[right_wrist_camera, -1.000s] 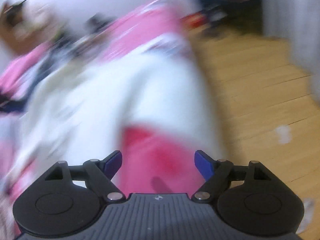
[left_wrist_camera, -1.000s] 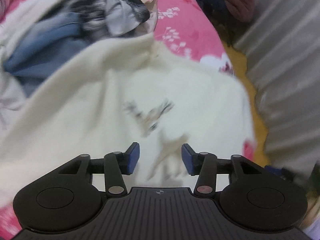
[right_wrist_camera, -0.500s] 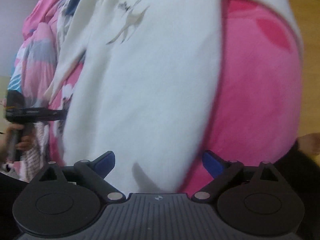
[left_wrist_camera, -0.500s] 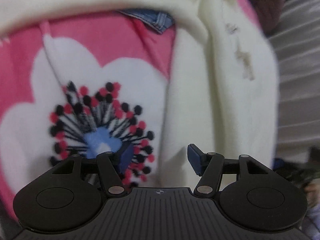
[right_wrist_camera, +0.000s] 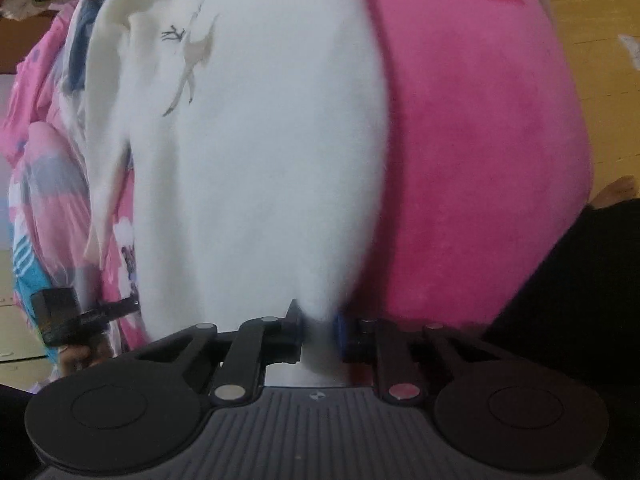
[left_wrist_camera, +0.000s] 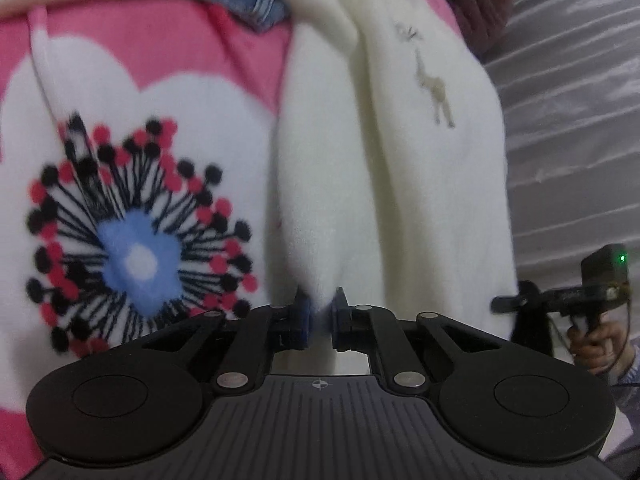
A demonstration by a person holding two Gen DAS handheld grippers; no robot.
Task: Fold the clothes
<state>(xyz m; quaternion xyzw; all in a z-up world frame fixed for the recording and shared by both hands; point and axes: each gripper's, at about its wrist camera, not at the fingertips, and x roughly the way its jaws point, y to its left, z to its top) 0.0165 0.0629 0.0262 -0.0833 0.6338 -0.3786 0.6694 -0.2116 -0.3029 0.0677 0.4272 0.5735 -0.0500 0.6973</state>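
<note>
Pink blanket under white top; L claw & R claw both closing, pinching its hem.

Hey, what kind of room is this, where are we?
Probably a bedroom at home: a pink fleece blanket with a big flower print covers what looks like a bed, a heap of clothes lies on it, and a wooden floor runs alongside.
</note>
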